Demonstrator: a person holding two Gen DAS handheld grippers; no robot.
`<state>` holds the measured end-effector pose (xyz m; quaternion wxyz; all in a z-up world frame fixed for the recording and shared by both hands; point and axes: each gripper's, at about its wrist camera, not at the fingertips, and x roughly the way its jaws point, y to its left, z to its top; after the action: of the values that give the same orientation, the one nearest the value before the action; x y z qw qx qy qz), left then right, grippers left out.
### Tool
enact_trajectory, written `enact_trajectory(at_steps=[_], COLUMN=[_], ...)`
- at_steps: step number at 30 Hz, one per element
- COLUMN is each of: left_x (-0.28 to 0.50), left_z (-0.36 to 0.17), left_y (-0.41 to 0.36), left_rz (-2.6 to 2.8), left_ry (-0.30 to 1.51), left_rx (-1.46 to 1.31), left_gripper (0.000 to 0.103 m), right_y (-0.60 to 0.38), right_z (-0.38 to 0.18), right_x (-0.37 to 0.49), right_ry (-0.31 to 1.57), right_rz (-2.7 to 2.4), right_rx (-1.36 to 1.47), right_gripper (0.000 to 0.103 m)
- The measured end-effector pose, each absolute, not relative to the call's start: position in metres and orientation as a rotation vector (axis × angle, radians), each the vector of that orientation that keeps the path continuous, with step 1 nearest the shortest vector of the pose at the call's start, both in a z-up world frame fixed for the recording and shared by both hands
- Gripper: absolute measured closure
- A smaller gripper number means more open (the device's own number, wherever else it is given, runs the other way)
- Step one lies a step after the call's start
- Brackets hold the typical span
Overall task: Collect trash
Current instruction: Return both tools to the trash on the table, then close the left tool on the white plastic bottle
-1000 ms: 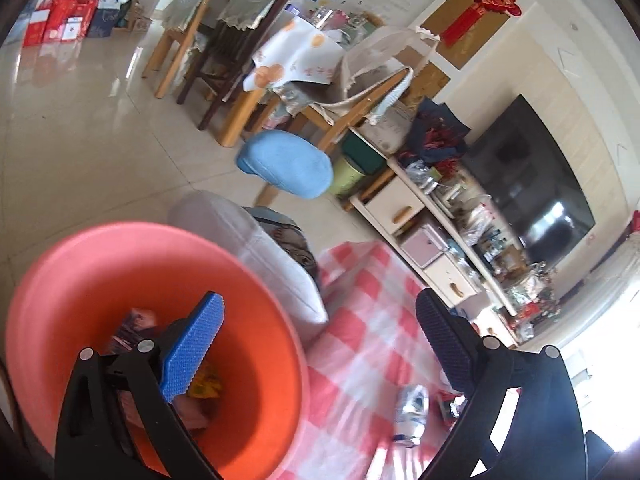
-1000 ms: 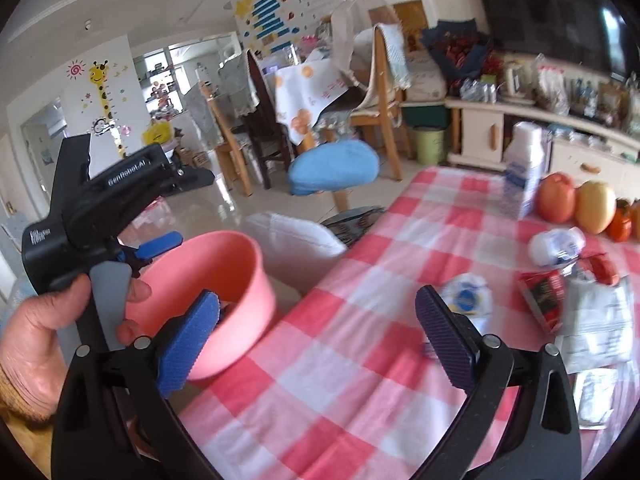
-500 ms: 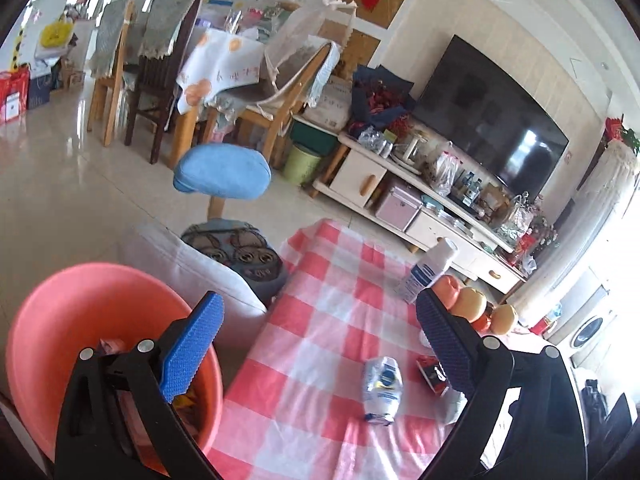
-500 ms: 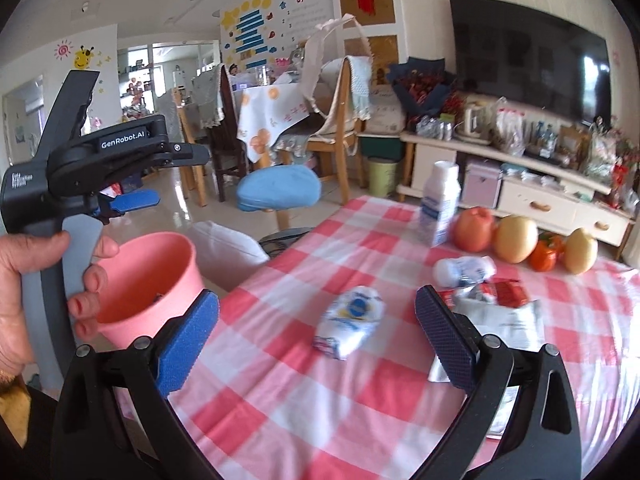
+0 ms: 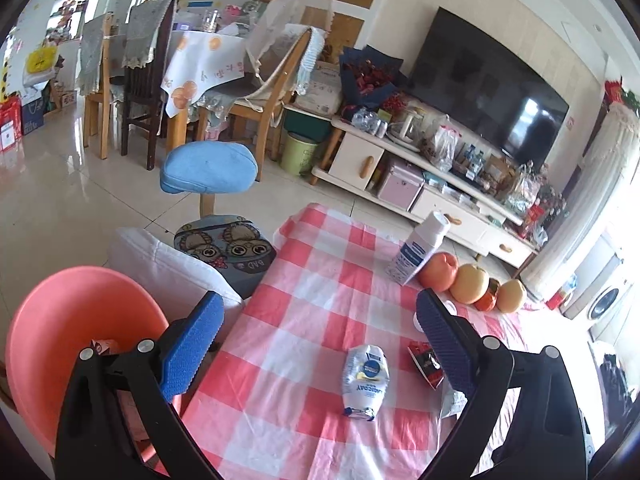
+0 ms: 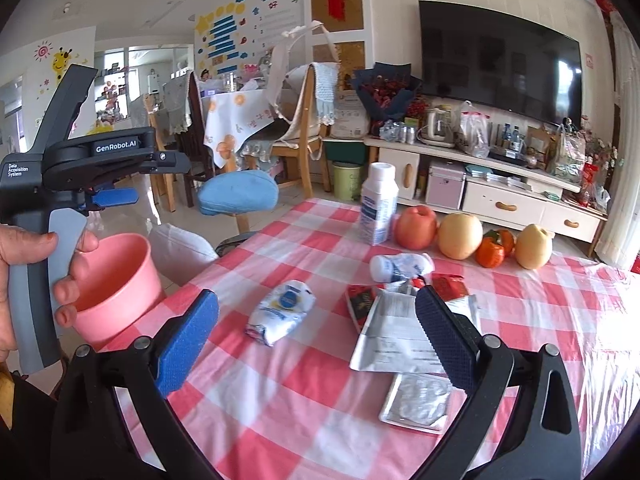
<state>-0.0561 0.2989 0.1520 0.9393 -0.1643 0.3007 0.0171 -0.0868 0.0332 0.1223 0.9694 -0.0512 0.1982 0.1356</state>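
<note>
pouch (image 5: pixel 366 380) lies centre-low on checked table (image 5: pixel 304 320), long axis running away from cam, w/ left gripper (image 5: pixel 320 344) fingers spread, empty, straddling it. right gripper (image 6: pixel 318 332) also spread, empty. pink bin (image 5: pixel 76 332) lower left.

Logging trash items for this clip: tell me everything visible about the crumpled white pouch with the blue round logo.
The white pouch is soft plastic, crumpled and partly flattened, with a blue round logo and blue lettering. It lies on its side on the red-and-white checked tablecloth, between the pink bucket and the other wrappers, touching only the cloth. Neither tongs hold it.
</note>
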Motion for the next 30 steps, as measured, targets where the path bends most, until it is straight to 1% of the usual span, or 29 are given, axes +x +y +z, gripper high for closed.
enact_trajectory(at_steps=[7, 15, 30], left_x=[-0.046, -0.042, -0.018], left_z=[0.150, 0.153, 0.146], left_y=[0.264, 0.223, 0.165], left_rz=[-0.010, -0.039, -0.098], left_ry=[0.671, 0.679, 0.719], left_rx=[-0.271, -0.164, -0.082], left_gripper=[0.007, 0.007, 0.007], right_y=[0.008, -0.016, -0.075], right_z=[0.119, 0.112, 0.100], right_x=[-0.087, -0.084, -0.067], right_ry=[0.403, 0.418, 0.478], right_rz=[0.243, 0.211, 0.155], right_rx=[-0.072, -0.047, 0.017], right_gripper=[0.004, 0.004, 0.004])
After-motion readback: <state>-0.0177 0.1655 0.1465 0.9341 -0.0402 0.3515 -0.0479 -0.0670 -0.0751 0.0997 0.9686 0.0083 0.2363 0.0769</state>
